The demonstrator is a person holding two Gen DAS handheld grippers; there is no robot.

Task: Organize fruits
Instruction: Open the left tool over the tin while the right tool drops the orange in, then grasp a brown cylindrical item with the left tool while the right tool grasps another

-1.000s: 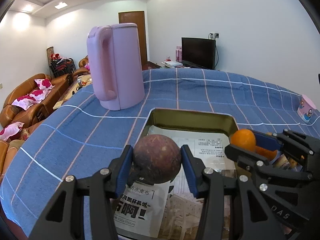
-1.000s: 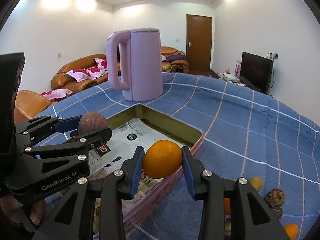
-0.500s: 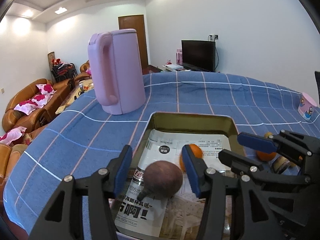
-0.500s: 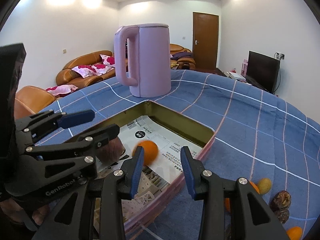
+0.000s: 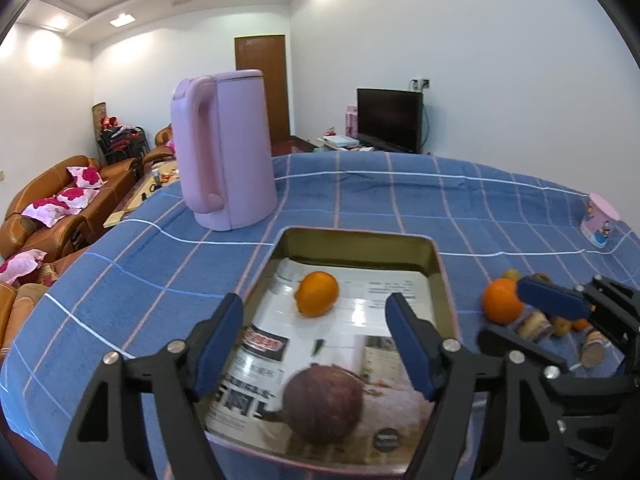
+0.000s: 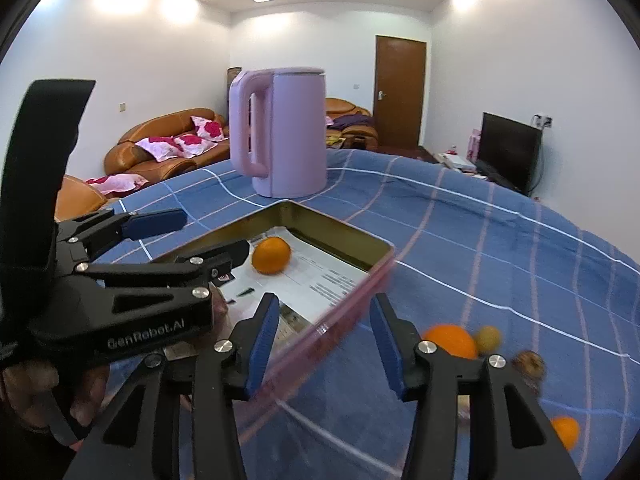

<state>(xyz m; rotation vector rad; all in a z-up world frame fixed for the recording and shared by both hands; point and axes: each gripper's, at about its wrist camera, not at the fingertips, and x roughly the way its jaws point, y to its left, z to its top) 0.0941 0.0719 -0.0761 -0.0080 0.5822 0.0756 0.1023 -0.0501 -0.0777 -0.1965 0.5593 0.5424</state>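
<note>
Blue-padded left gripper [image 5: 316, 344] just opened, empty, right gripper [image 6: 324, 340] likewise

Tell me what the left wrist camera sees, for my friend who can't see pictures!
The open left gripper hangs above a paper-lined tin tray holding an orange and a brown round fruit. A pink kettle stands behind on the blue checked tablecloth.

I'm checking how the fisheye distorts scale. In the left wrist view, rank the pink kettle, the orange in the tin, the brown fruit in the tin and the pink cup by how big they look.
1. pink kettle
2. brown fruit, though it lies nearest the camera, which inflates it
3. orange and pink cup look about alike; unranked
</note>
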